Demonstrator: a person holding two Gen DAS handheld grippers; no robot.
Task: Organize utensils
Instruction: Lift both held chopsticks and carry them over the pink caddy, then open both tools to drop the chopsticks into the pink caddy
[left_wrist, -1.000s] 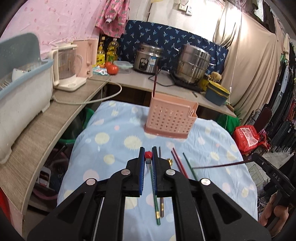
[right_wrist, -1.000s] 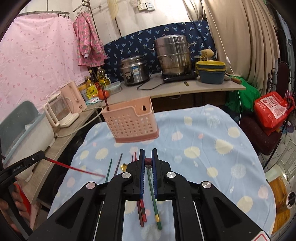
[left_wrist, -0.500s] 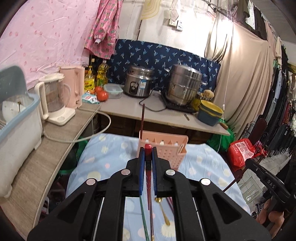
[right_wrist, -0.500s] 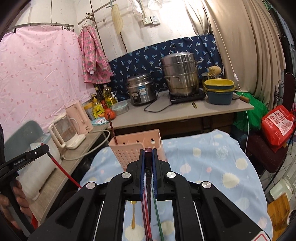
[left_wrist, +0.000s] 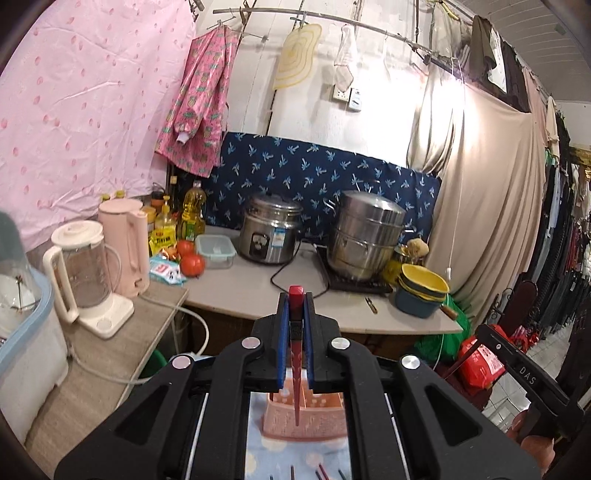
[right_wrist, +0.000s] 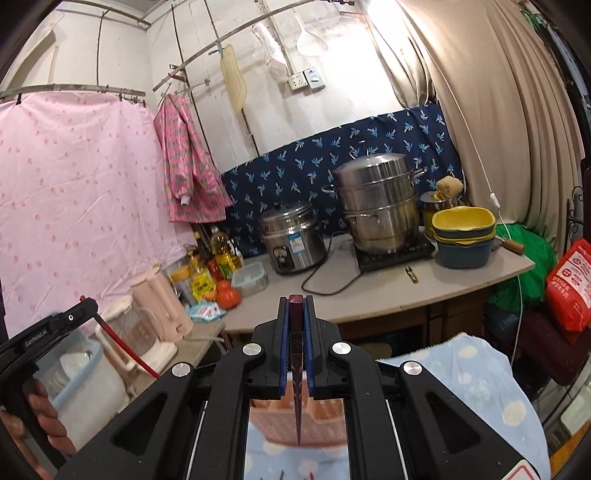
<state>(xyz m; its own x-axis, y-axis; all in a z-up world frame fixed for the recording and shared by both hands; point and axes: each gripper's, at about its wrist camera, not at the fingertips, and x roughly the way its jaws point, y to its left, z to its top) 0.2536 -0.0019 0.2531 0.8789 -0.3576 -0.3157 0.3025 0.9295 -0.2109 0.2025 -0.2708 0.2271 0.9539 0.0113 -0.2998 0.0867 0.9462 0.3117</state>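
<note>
My left gripper (left_wrist: 295, 295) is shut on a red chopstick (left_wrist: 296, 369) that hangs point down over the pink utensil basket (left_wrist: 306, 421). My right gripper (right_wrist: 296, 301) is shut on a dark maroon chopstick (right_wrist: 297, 398), also point down above the basket (right_wrist: 325, 421). The basket stands on the blue spotted cloth (left_wrist: 258, 458). Ends of other chopsticks (left_wrist: 321, 472) lie on the cloth near the bottom edge. The left gripper with its red chopstick also shows in the right wrist view (right_wrist: 122, 339). The right gripper also shows in the left wrist view (left_wrist: 517, 373).
A counter (left_wrist: 236, 284) behind the table holds a rice cooker (left_wrist: 269, 232), a steel steamer pot (left_wrist: 365, 240), stacked bowls (left_wrist: 421, 291), a blender (left_wrist: 85, 273), a pink kettle (left_wrist: 127, 243) and tomatoes (left_wrist: 192, 262). A dish bin (left_wrist: 26, 332) is at left. A red bag (right_wrist: 570, 284) is at right.
Both grippers have risen and tilted up with their chopsticks. The chopsticks now hang point down over the basket, and the table has dropped to the bottom of both views.
</note>
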